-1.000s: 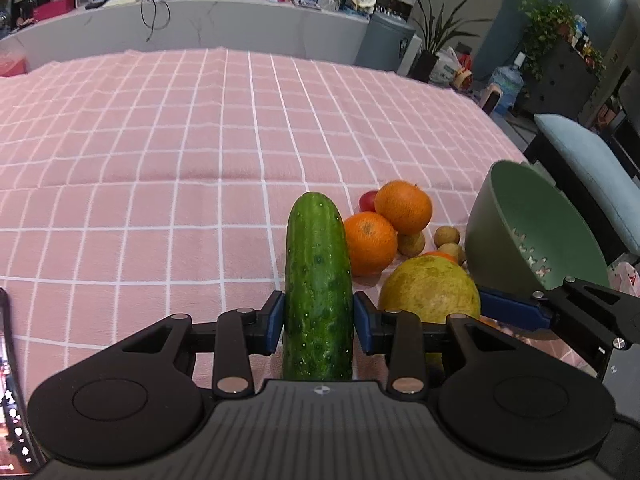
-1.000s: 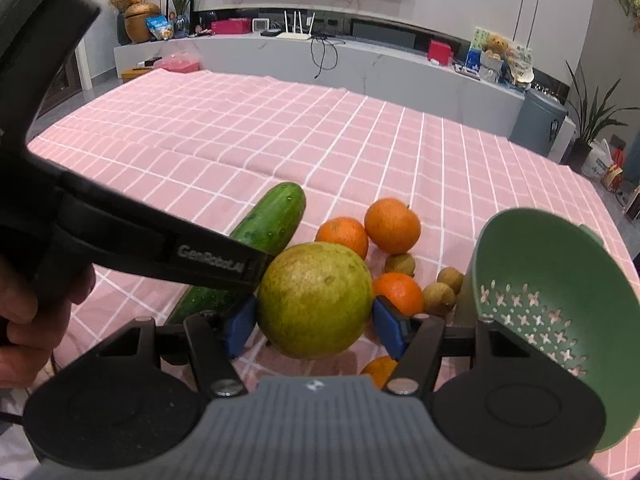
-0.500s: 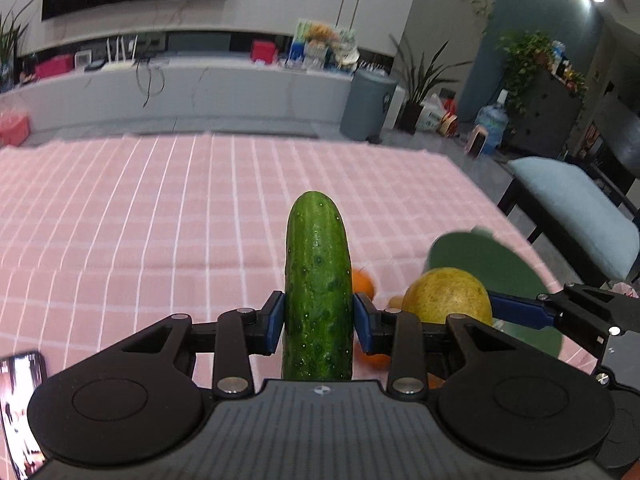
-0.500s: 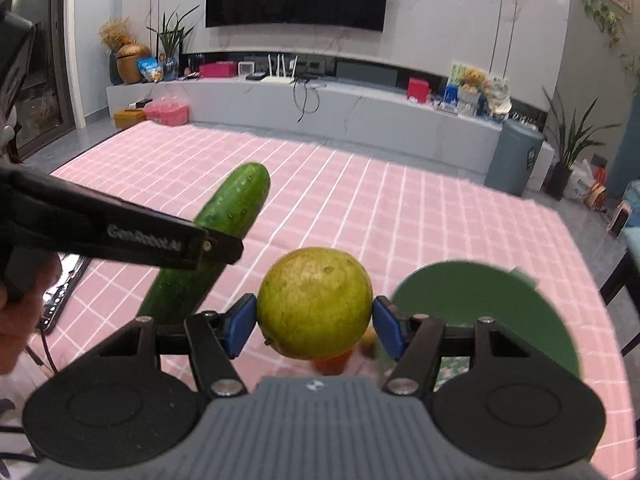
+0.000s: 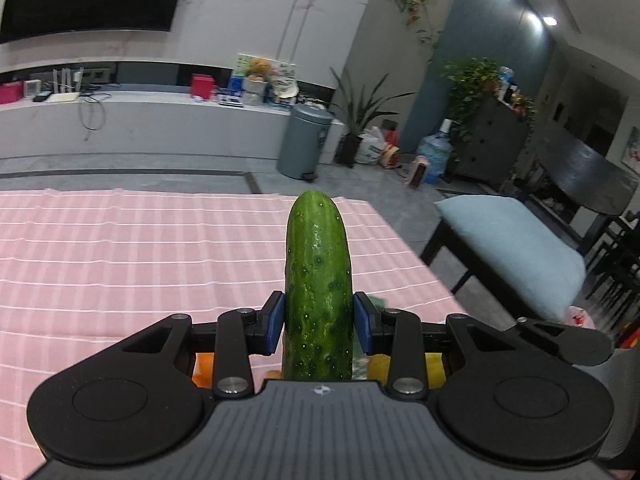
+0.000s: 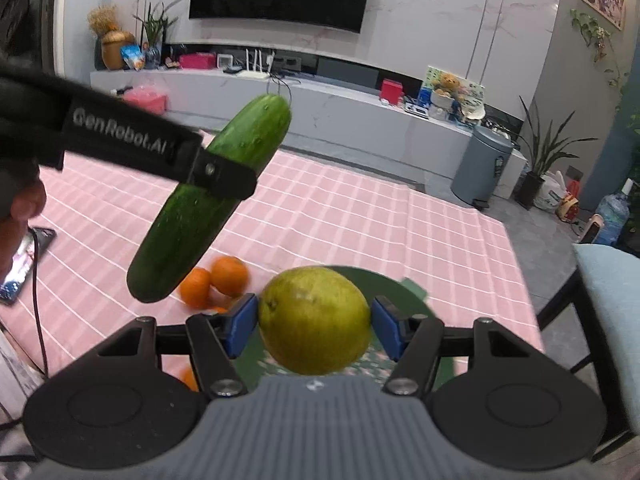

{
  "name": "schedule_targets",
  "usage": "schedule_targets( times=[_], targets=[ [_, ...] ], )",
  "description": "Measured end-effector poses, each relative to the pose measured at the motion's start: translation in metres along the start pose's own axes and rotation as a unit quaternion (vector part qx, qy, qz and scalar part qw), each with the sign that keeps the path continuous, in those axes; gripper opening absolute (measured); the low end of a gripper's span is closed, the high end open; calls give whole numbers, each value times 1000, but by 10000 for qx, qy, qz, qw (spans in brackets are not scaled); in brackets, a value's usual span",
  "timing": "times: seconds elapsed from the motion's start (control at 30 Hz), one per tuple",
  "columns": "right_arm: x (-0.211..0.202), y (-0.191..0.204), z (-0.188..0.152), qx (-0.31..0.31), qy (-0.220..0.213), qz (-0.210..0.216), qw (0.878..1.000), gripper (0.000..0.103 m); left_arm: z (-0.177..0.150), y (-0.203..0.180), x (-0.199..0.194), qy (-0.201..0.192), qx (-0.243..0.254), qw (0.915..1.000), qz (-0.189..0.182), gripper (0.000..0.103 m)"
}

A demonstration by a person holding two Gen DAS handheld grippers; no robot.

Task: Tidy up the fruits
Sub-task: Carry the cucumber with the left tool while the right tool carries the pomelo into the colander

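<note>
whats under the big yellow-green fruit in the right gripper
In the right wrist view, the fruit hangs over the green bowl on the pink cloth. Two oranges lie to its left. The fruit and gripper cover most of the bowl's inside.

Left of oranges (image 6: 218, 280): bare cloth (image 6: 340, 216), open.
Below pear (image 6: 314, 320): green bowl (image 6: 404, 300).
Far left: phone (image 6: 20, 264), cable.

I read only "GenRobot.AI", white lettering on the black plastic left gripper (image 6: 224, 176) finger.
</note>
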State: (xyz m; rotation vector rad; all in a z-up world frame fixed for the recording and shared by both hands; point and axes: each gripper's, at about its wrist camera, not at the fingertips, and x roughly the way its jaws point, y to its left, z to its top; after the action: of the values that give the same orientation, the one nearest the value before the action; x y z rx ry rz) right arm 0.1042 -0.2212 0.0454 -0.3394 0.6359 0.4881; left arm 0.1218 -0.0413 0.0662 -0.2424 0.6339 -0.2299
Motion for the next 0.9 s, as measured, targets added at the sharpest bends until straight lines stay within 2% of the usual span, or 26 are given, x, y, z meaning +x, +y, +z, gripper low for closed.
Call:
schedule_targets(
  times=[0.17, 0.47, 0.9],
  targets=[
    [8, -21, -6, -183, 247, -156, 9994, 59, 1, -11, 28, 167, -38, 9996, -212, 41],
    [44, -41, -24, -337, 918, -78, 9952, 59, -15, -12, 83, 905, -76, 9955, -268, 41],
    [90, -43, -35, -628, 1456, 149, 9872, 59, -41, -4, 114, 1448, -257, 9887, -290, 41]
  ],
)
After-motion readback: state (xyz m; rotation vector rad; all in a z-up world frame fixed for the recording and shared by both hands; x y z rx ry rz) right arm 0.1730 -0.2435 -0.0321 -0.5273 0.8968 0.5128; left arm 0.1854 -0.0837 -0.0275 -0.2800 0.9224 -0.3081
